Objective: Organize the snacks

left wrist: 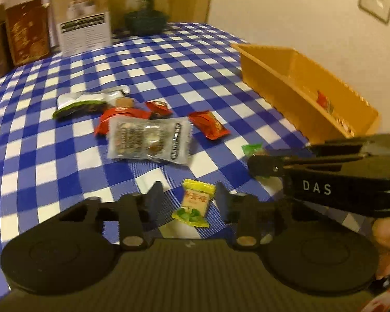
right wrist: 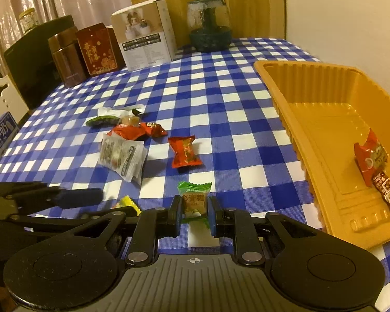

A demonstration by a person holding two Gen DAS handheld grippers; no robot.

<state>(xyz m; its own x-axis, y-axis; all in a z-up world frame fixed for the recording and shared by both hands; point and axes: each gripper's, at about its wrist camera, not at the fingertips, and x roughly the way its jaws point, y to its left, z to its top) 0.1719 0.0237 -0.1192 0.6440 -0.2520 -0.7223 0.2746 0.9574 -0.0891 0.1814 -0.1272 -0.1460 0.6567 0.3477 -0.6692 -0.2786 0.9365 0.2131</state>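
A yellow-wrapped candy [left wrist: 195, 202] lies on the checked cloth between the fingers of my left gripper [left wrist: 189, 199]. It sits close to the right finger, with a gap showing at the left finger, so the jaws stand open around it. My right gripper [right wrist: 195, 208] is shut on a green-wrapped candy [right wrist: 194, 200], just left of the orange tray [right wrist: 273, 65]. In the left wrist view the right gripper [left wrist: 257, 166] reaches in from the right with the green candy [left wrist: 252, 149]. The tray holds a red packet [right wrist: 369, 153] and a brown packet [right wrist: 387, 189].
Farther out lies a loose pile: a clear packet [left wrist: 148, 140], a red candy [left wrist: 208, 124], more red wrappers [left wrist: 122, 115] and a green-white packet [left wrist: 83, 102]. Boxes [right wrist: 145, 36], brown tins [right wrist: 96, 49] and a glass jar [right wrist: 209, 23] line the back edge. A wall runs along the right.
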